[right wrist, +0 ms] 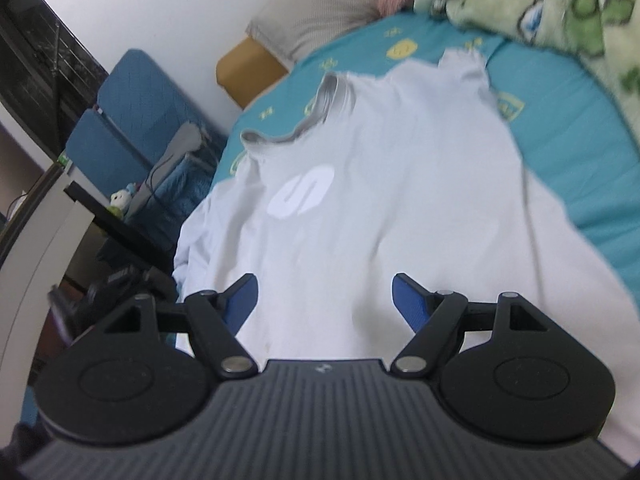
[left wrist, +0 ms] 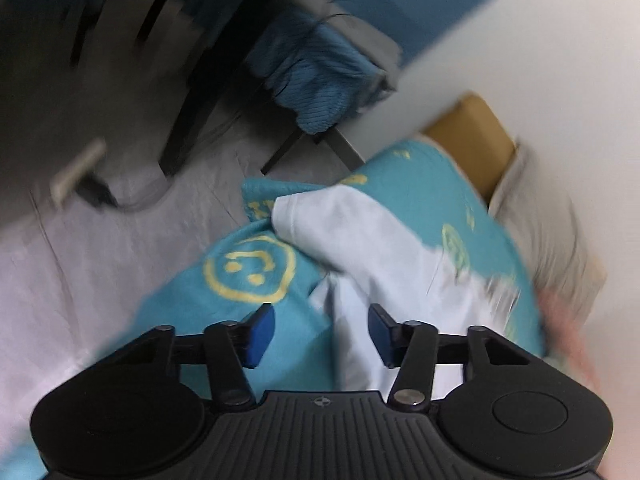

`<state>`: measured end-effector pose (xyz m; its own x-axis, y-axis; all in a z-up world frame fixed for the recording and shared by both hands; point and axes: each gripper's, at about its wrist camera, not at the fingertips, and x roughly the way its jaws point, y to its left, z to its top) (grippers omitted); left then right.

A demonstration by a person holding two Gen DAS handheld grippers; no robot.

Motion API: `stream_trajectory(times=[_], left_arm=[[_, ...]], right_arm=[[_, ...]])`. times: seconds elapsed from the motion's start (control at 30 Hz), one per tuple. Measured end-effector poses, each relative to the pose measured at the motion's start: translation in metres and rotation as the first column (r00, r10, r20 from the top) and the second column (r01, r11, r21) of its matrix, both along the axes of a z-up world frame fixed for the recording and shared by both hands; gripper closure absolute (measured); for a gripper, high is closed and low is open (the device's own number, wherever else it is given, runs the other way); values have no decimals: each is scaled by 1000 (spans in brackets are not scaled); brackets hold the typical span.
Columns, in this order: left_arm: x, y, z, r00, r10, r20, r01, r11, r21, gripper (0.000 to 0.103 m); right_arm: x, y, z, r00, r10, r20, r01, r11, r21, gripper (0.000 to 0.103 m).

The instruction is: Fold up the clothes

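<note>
The left wrist camera is looking down close over the bed (left wrist: pixel 248 312) edge toward the floor (left wrist: pixel 120 220). The right wrist camera is facing along the bed toward the pillow (right wrist: pixel 320 12). Both are sharing the shirt (right wrist: pixel 380 200).

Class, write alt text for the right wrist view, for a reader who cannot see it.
A white T-shirt with a white oval logo lies spread on a teal bedsheet, its collar farthest from the camera. The open right gripper hangs above its near part, holding nothing. A green cartoon blanket lies bunched beyond.
</note>
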<state>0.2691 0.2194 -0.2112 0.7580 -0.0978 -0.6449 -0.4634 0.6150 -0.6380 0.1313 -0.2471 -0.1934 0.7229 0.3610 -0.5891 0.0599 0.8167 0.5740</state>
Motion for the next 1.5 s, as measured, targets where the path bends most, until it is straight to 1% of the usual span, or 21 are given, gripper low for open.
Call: stream_trajectory(times=[0.03, 0.13, 0.17, 0.23, 0.3, 0.37, 0.5, 0.6, 0.67, 0.73, 0.8, 0.9, 0.93, 1.0, 1.1, 1.17, 1.23, 1.3, 1.37, 1.43, 1.5], left_arm=[[7, 1, -5, 1000, 5, -5, -5, 1000, -16, 59], [20, -6, -10, 1000, -14, 23, 13, 999, 45, 65], [23, -8, -10, 999, -23, 33, 21, 998, 55, 71], [27, -8, -12, 998, -47, 46, 44, 998, 49, 77], [30, -7, -12, 997, -71, 41, 69, 996, 59, 80], [30, -3, -9, 995, -90, 36, 88, 994, 58, 93], [24, 7, 13, 990, -108, 89, 98, 989, 112, 98], [15, 14, 33, 984, -80, 159, 55, 987, 154, 99], [12, 19, 41, 984, -36, 176, 5, 985, 174, 99], [14, 21, 45, 989, 18, 144, -51, 972, 230, 99], [21, 18, 43, 995, 52, 88, -77, 947, 310, 99], [35, 3, 28, 1000, 25, 5, -24, 896, 443, 99], [38, -2, 23, 1000, 11, -20, 0, 886, 465, 98], [38, -8, 18, 997, -5, -76, 39, 887, 459, 94], [19, -12, 26, 992, -28, -123, 81, 888, 452, 75], [-4, -15, 41, 988, -66, -139, 124, 880, 459, 50], [-30, -18, 58, 982, -97, -164, 163, 872, 461, 48], [-64, -22, 72, 969, -148, -199, 221, 880, 420, 47], [-100, -28, 81, 944, -218, -250, 300, 881, 366, 46], [-135, -39, 81, 895, -306, -324, 405, 861, 307, 46], [-162, -50, 76, 828, -401, -393, 506, 836, 213, 48]], right_arm=[[1, 2, -3, 1000, 7, -9, -7, 1000, -4, 27], [6, 5, -13, 999, 13, -39, -13, 1000, -8, 27], [7, 4, -16, 999, 12, -47, -12, 1000, -3, 27], [10, 4, -20, 998, 10, -57, -10, 1000, -5, 27], [12, 4, -24, 998, 9, -65, -9, 1000, -11, 27], [13, 5, -26, 997, 11, -72, -12, 1000, -12, 27], [12, 6, -27, 997, 17, -80, -18, 1000, -14, 27], [12, 6, -27, 996, 15, -83, -15, 1000, -10, 27], [13, 5, -27, 996, 10, -85, -10, 1000, -8, 27], [12, 4, -27, 996, 0, -85, -2, 1000, -12, 27], [12, 3, -27, 997, -8, -83, 6, 1000, -19, 27], [12, 1, -25, 997, -17, -72, 14, 999, -40, 27], [12, 1, -25, 998, -19, -67, 16, 999, -51, 27], [12, 1, -22, 998, -26, -50, 22, 997, -77, 27], [13, 0, -17, 999, -25, -23, 23, 995, -100, 27], [10, -1, -9, 1000, -25, 6, 26, 992, -125, 27], [7, -2, -1, 999, -25, 36, 30, 988, -152, 27], [4, -3, 7, 997, -24, 67, 36, 983, -179, 27], [1, -4, 15, 995, -22, 97, 42, 978, -205, 28], [-2, -5, 23, 992, -19, 127, 49, 972, -232, 28], [-11, -16, 31, 988, -57, 142, 83, 979, -189, 28]])
